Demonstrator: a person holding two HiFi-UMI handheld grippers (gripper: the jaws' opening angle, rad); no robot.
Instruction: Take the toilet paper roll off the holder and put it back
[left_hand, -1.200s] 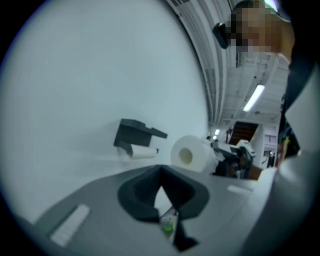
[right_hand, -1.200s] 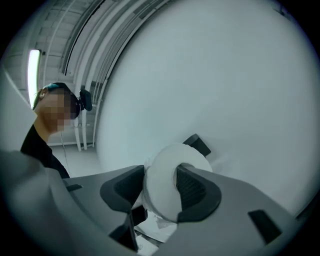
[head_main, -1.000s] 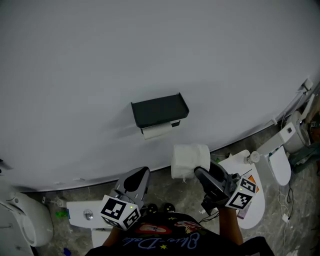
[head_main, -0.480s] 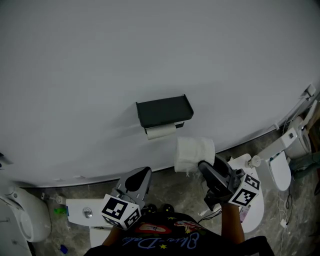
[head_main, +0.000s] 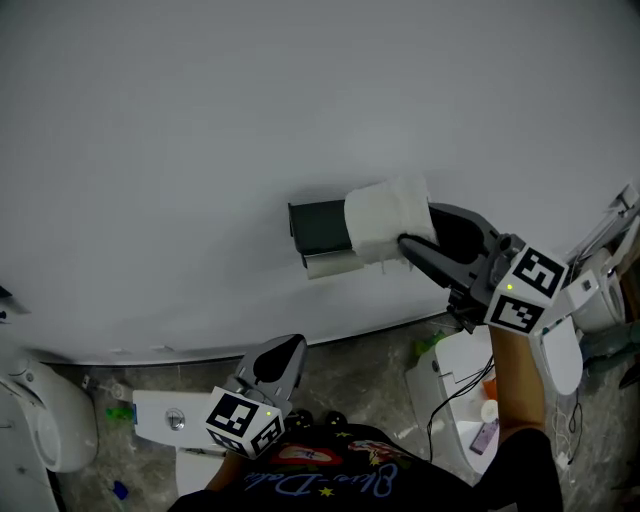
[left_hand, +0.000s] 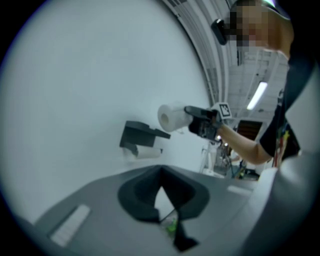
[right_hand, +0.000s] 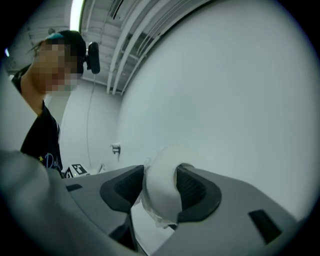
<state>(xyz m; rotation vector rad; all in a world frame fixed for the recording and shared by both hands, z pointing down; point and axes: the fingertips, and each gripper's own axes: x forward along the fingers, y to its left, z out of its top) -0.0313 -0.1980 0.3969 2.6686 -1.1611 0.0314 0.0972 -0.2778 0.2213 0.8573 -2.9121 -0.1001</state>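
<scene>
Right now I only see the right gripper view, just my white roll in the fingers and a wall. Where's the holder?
Observer: In the head view the black holder is on the wall; your toilet paper roll covers its right end.
Operator: Is the holder empty?
Observer: No, a second white roll sits under it.
Operator: And my other gripper?
Observer: The left gripper hangs low by the person's shirt, fingers together, holding nothing.
</scene>
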